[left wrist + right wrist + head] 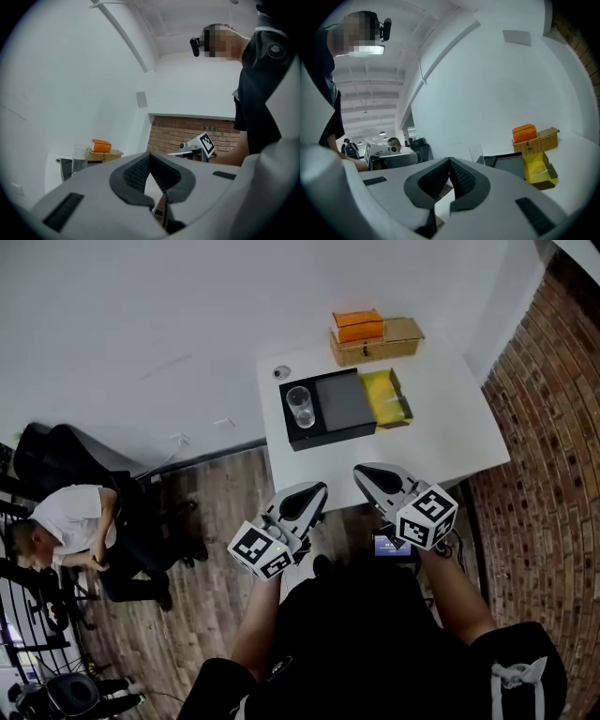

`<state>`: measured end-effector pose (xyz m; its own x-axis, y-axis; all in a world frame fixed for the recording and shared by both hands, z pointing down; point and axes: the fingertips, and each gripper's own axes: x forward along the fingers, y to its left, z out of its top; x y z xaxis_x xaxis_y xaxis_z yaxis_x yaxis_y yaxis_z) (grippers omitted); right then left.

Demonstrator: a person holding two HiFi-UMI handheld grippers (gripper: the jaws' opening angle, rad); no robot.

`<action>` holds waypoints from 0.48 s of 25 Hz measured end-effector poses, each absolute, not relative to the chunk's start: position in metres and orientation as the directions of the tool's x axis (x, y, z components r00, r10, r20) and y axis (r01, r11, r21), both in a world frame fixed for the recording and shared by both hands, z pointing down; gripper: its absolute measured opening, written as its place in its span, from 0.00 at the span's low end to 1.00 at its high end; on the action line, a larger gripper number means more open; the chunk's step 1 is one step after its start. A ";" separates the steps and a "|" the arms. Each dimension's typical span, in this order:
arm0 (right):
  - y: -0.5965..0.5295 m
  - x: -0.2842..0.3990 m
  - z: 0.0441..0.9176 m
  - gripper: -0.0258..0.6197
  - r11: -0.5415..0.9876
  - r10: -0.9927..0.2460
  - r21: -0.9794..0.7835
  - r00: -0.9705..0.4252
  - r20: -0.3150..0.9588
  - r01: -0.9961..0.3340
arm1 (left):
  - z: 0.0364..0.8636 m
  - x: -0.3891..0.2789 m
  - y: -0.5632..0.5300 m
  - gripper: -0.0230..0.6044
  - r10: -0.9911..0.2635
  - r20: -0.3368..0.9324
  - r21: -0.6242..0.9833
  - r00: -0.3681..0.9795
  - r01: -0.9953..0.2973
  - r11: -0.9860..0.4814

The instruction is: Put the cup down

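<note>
Left gripper (150, 155): fingers pressed together, nothing between them. Right gripper (450, 161): same story, fingers shut tight on empty air. Both were held level near the person's body, off the near edge of the white counter (450, 432).

And the cup (301, 407)? A clear glass tumbler, standing upright, long axis vertical, on the left end of a black tray (296, 440). From the head view it lay at about twelve o'clock from the left gripper and eleven o'clock from the right, well apart from both, with little to choose between them for nearness. By my reckoning the put-down looked done; neither hand touched the glass.

Further out, a yellow box (384, 395) sat at three o'clock of the tray, with a wicker basket (377, 349) behind.

The glass showed only faintly in the right gripper view. Whether it held anything, I couldn't tell. A small round item (281, 372) at the counter's far-left corner was too small to name.
</note>
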<state>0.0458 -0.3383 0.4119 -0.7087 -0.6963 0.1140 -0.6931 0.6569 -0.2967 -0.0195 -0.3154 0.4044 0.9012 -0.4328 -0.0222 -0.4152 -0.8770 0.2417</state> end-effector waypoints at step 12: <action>-0.345 0.047 0.420 0.06 0.642 -0.709 -0.274 -0.691 0.141 -0.716 | 0.411 -0.014 -0.316 0.05 -0.413 -0.003 0.254 0.911 -0.399 -0.881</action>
